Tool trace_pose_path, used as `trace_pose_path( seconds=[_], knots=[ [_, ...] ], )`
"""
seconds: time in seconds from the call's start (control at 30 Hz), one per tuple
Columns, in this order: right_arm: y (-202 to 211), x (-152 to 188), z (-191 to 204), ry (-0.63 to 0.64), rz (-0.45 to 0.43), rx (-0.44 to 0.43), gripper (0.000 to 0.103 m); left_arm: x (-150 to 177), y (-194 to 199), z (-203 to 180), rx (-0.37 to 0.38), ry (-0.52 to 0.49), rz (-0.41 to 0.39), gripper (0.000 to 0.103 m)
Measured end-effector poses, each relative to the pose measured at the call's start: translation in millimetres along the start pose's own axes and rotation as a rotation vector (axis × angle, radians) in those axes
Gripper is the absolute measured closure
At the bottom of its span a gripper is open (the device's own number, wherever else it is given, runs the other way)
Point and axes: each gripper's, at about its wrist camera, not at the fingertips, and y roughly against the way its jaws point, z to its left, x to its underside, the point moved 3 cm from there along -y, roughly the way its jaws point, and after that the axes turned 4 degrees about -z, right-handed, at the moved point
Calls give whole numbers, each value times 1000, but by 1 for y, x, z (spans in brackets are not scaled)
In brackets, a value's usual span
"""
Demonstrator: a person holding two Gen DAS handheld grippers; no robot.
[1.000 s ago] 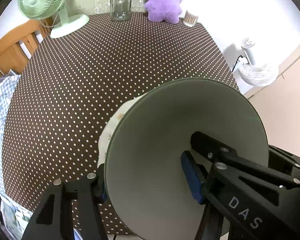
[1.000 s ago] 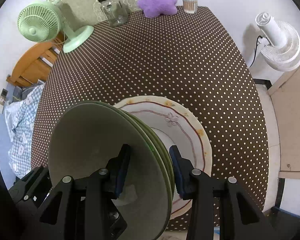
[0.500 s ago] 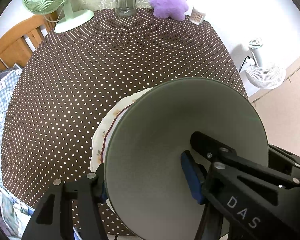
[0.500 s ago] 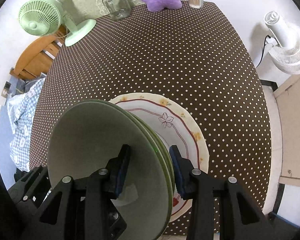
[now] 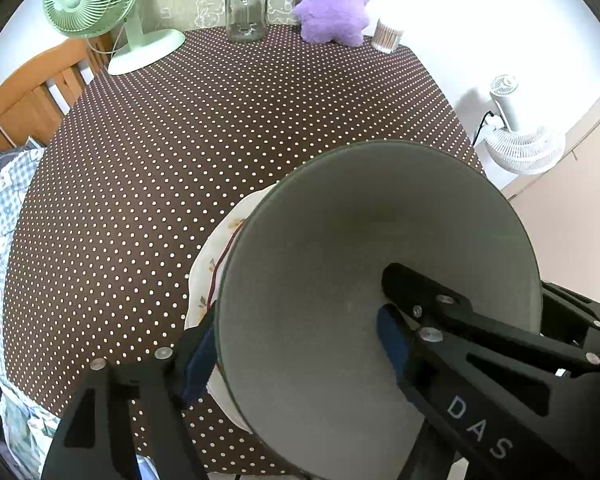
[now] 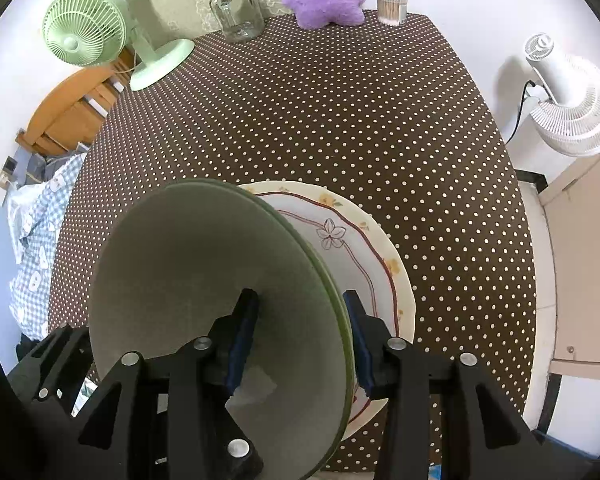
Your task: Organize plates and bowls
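A stack of grey-green bowls is held tilted over a white floral plate that lies on the dotted tablecloth near its front edge. My left gripper is shut on the bowls' left rim, one finger inside, one outside. In the right wrist view my right gripper is shut on the right rim of the same bowls, with the plate showing just behind them. The bowls hide most of the plate.
At the table's far edge stand a green desk fan, a glass jar, a purple plush toy and a cotton-swab cup. A white floor fan stands right of the table. A wooden chair is at the left.
Both grippers and the bowls have drawn back toward the table's front edge; more of the plate and the far objects show. The grips have not changed.
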Motion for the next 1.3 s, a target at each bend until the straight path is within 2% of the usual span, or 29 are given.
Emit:
trace_pose_path(
  seconds=[0.07, 0.17, 0.4, 0.57, 0.87, 0.97, 1.1, 1.3],
  knots=[
    [5, 0, -1, 3, -30, 32, 37, 0, 4, 2, -3, -2, -18, 19],
    [14, 0, -4, -3, -69, 54, 28, -1, 12, 6, -5, -6, -39, 12],
    [47, 3, 7, 0, -184, 104, 27, -7, 42, 15, -5, -50, -135, 9],
    [79, 9, 23, -27, -302, 158, 27, -9, 71, 37, -21, -63, -227, 9],
    [120, 27, 65, -18, -463, 186, 27, 5, 119, 84, -27, -68, -398, 6],
    [126, 35, 79, -18, -499, 182, 23, 14, 130, 101, -57, -65, -442, 6],
    [129, 52, 92, -20, -547, 186, 22, 27, 137, 122, -100, -62, -492, 3],
    [127, 79, 102, -29, -598, 180, 22, 50, 140, 146, -102, -44, -537, 2]
  ],
)
